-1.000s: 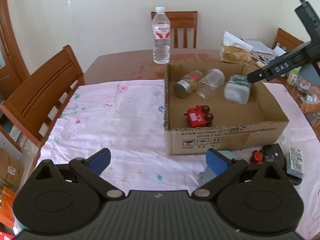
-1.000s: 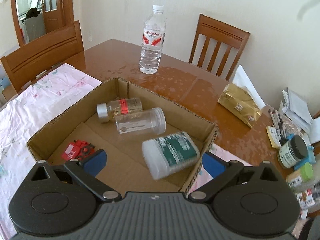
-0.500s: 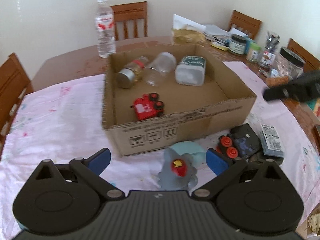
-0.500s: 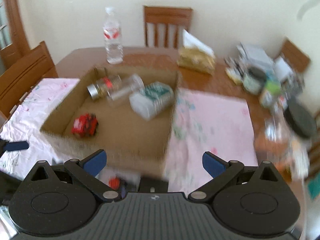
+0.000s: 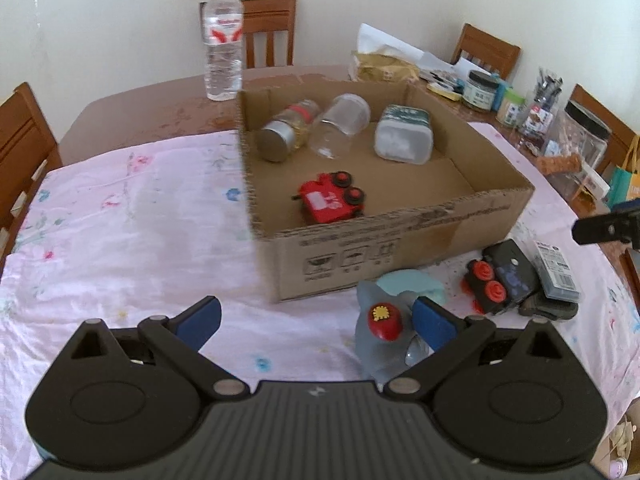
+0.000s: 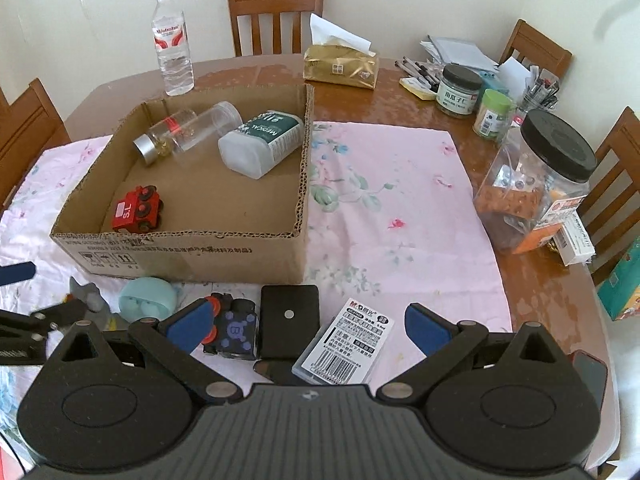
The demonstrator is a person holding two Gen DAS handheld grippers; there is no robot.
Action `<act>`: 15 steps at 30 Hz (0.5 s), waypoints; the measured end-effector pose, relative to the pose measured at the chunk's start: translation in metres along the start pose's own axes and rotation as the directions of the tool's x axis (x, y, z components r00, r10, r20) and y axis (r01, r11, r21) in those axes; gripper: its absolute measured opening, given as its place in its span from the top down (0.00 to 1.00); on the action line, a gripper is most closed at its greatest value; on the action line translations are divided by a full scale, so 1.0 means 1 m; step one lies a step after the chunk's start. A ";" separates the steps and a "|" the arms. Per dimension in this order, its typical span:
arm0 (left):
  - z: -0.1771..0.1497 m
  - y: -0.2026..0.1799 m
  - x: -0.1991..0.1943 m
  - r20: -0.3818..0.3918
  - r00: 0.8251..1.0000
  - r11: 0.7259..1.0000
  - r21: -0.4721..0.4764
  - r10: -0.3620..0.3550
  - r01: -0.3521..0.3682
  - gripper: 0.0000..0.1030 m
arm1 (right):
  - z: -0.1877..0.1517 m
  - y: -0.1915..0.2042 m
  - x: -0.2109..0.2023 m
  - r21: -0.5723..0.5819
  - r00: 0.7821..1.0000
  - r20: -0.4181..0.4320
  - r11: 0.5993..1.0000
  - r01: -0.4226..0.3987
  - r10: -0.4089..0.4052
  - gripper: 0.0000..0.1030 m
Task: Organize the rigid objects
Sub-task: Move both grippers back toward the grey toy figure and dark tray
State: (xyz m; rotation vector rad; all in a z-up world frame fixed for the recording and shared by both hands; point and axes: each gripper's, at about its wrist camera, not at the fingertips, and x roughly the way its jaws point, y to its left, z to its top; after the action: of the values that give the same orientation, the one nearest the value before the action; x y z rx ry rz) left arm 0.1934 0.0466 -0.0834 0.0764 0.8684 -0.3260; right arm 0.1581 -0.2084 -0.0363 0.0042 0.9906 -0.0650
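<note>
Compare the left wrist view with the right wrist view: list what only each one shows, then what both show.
Only the left wrist view: the red button on the grey toy, sitting between the open fingers of the left gripper.

Only the right wrist view: the flat black case seen whole, the green-lidded jar, and the open right gripper hanging over the barcode box.

Both: the cardboard box holding the red toy truck, three containers lying on their sides, and the upright water bottle.
</note>
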 end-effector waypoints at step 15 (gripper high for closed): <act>-0.011 0.022 -0.014 0.009 0.999 0.998 -0.052 0.040 -0.039 0.01 | -0.030 -0.006 0.018 -0.025 0.996 -0.090 1.000 0.017 -0.019 0.00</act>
State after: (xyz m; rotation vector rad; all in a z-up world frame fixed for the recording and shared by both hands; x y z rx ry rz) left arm 0.1835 0.0729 -0.0818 0.0436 0.8638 -0.2665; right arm 0.1421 -0.2144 -0.0676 -0.0240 1.0820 -0.0703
